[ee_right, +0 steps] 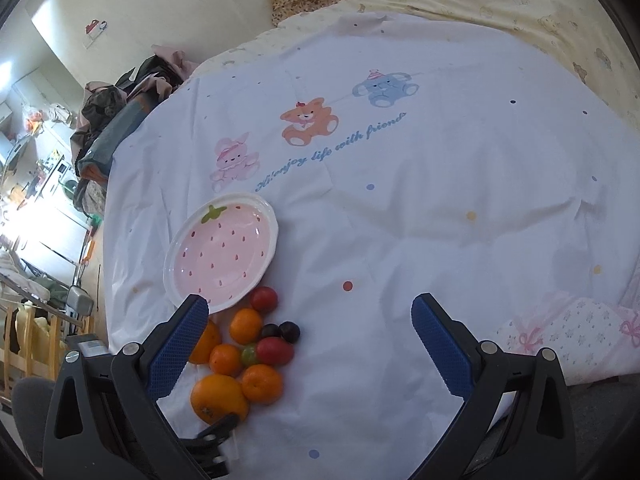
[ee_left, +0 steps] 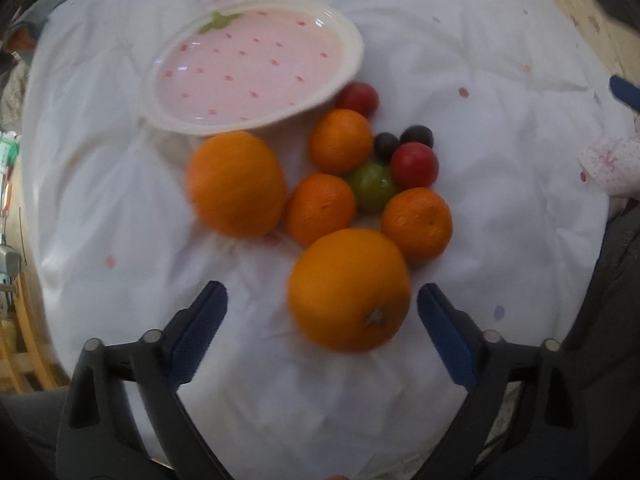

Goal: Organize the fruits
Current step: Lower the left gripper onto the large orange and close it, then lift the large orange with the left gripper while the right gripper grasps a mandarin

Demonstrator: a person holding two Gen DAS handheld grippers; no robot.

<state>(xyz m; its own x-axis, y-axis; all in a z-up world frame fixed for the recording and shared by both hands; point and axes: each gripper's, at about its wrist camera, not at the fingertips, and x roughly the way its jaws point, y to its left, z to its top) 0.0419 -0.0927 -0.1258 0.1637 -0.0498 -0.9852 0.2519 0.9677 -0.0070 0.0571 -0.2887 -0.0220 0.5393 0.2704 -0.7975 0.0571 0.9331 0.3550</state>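
A pink strawberry-shaped plate point(ee_left: 352, 36) point(ee_right: 272, 216) lies empty on a white sheet. Just below it is a cluster of fruit: two large oranges point(ee_left: 350, 290) point(ee_left: 236, 184), three small tangerines point(ee_left: 340, 141) point(ee_left: 320, 209) point(ee_left: 417, 224), red cherry tomatoes point(ee_left: 414, 165) point(ee_left: 357, 98), a green tomato point(ee_left: 372, 186) and two dark grapes point(ee_left: 386, 146). My left gripper point(ee_left: 322, 300) is open, its blue pads either side of the nearest large orange without touching it. My right gripper point(ee_right: 310, 308) is open and empty, above the sheet to the right of the fruit cluster point(ee_right: 244, 354).
The white sheet point(ee_right: 440, 200) with cartoon animals covers a bed. A floral pillow with pink bows point(ee_right: 580, 336) lies at the right. Piled clothes point(ee_right: 120, 120) sit at the sheet's far left. A wooden rail point(ee_right: 24, 336) and room clutter lie beyond the left edge.
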